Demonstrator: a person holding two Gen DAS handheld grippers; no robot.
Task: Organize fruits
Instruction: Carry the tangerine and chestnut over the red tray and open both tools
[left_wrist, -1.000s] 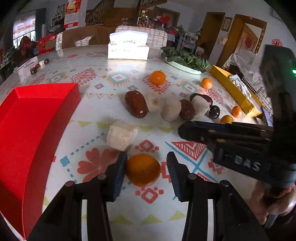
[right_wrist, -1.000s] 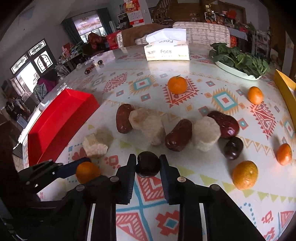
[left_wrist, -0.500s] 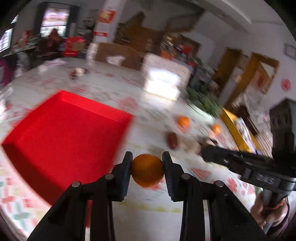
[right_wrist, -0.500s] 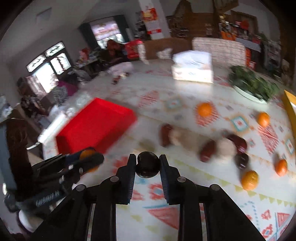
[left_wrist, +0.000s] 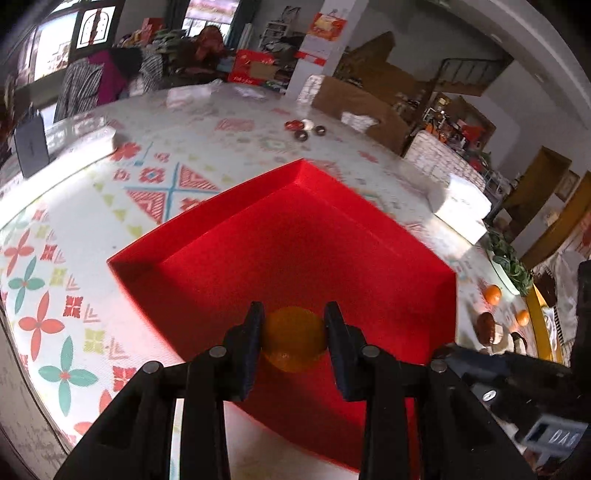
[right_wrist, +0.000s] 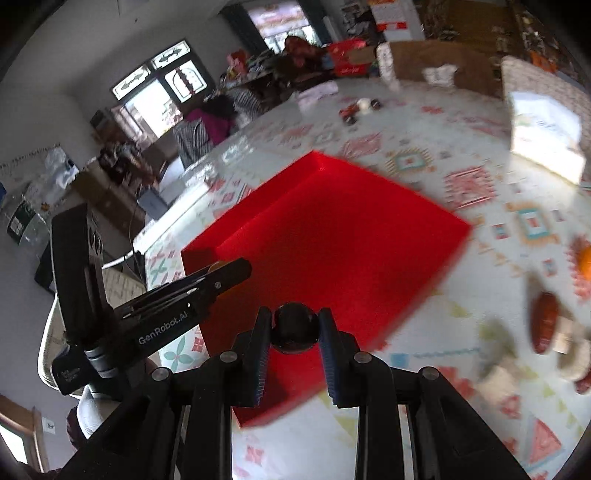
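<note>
- Patterned tablecloth in white, red and teal covers the big round table (left_wrist: 155, 192), and a cluttered room with windows lies behind it.
- On that table sits a shallow red rectangular tray (left_wrist: 306, 236), open-topped and with nothing lying in the part that shows.
- Step in hand, as I judge it: the carry, with both fruits brought to the tray and neither yet set down.
- Left gripper (left_wrist: 294, 338) has its fingers clenched on a round orange fruit (left_wrist: 294, 339); the fruit sits squarely between the two pads, touching both, and hangs above the tray's floor near its near edge.
- Right gripper (right_wrist: 294, 328) has its fingers clamped on a small dark glossy round fruit (right_wrist: 294, 326), held at the very tips; it hangs over the tray's near corner, close to the rim.
- From the right wrist view the left gripper (right_wrist: 218, 271) reaches in over the tray's left side.
- Other fruits remain on the table well to the right of the tray: an oval reddish-brown fruit (right_wrist: 546, 323) and pale chunks beside it, blurred.
- Next move, in my view, calls for lowering each fruit towards the tray floor, the dark one further inside the rim, then letting go gently so neither rolls out.
</note>
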